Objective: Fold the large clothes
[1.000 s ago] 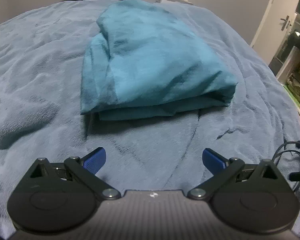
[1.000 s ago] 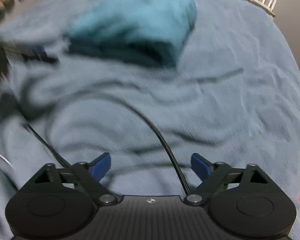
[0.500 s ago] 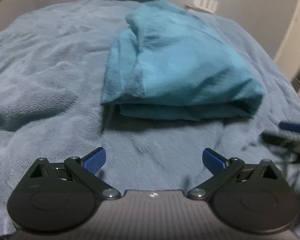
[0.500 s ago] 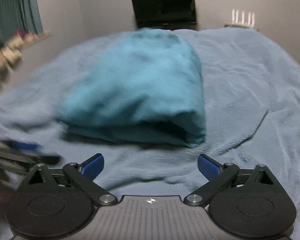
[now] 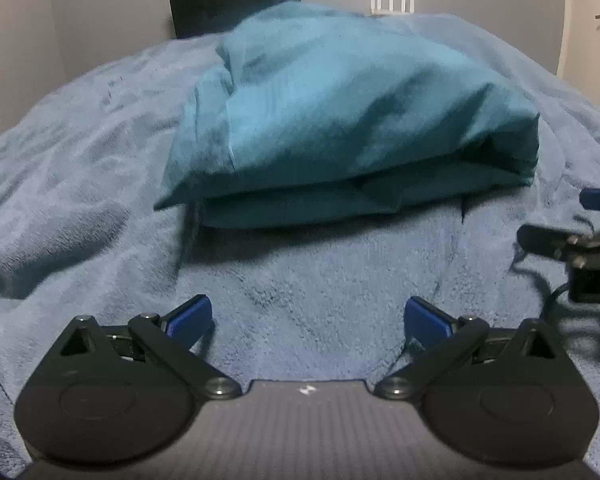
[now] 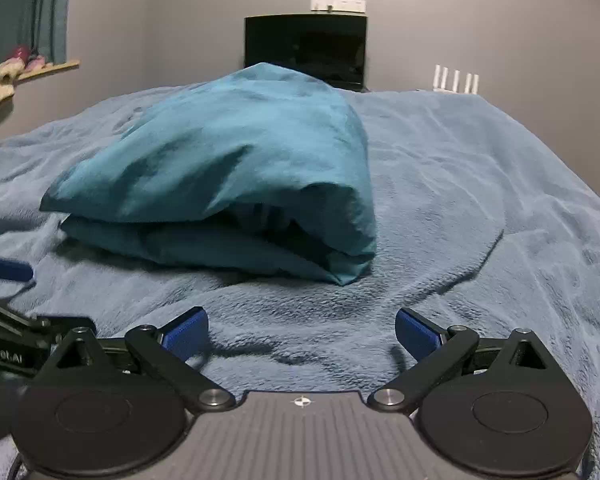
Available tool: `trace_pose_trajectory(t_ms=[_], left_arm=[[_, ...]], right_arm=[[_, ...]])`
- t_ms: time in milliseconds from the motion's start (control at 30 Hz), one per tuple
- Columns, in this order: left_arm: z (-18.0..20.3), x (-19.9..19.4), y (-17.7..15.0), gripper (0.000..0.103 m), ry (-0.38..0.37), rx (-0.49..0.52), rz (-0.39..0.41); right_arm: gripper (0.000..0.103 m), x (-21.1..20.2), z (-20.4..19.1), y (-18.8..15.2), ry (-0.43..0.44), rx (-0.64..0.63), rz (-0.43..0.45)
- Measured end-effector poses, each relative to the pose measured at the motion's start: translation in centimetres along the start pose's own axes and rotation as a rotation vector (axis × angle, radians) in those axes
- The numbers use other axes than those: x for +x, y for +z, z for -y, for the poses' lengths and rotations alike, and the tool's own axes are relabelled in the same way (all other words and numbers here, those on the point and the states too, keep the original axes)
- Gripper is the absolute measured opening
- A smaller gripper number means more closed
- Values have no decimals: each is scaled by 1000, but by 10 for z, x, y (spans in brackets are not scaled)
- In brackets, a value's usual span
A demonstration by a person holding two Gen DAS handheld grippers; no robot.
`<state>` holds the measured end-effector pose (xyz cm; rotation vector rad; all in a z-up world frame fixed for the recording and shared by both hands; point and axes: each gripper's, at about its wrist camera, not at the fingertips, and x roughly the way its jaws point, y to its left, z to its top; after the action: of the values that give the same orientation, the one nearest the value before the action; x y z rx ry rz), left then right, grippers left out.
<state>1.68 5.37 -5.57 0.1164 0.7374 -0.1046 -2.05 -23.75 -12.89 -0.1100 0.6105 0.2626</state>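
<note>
A teal garment lies folded in a thick stack on the blue fleece blanket; it also shows in the right wrist view. My left gripper is open and empty, low over the blanket just short of the stack's near edge. My right gripper is open and empty, low over the blanket before the stack's right corner. The right gripper shows at the right edge of the left wrist view; the left gripper shows at the left edge of the right wrist view.
A dark monitor and a white router stand past the bed's far edge. A shelf with soft toys and a curtain are at the left wall. A door is at the right.
Both grippers have dropped low and moved closer to the folded stack, now viewing it nearly side on. The right gripper swung up from facing down at a cable on the blanket.
</note>
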Motion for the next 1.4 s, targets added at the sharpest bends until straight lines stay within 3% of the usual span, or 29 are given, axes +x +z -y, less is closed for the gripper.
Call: trace_pose_trajectory(t_ms=[1400], left_arm=[[1,-7,0,103,-1,-14,17]], right_arm=[[102,1,-4,-5,3,13,-33]])
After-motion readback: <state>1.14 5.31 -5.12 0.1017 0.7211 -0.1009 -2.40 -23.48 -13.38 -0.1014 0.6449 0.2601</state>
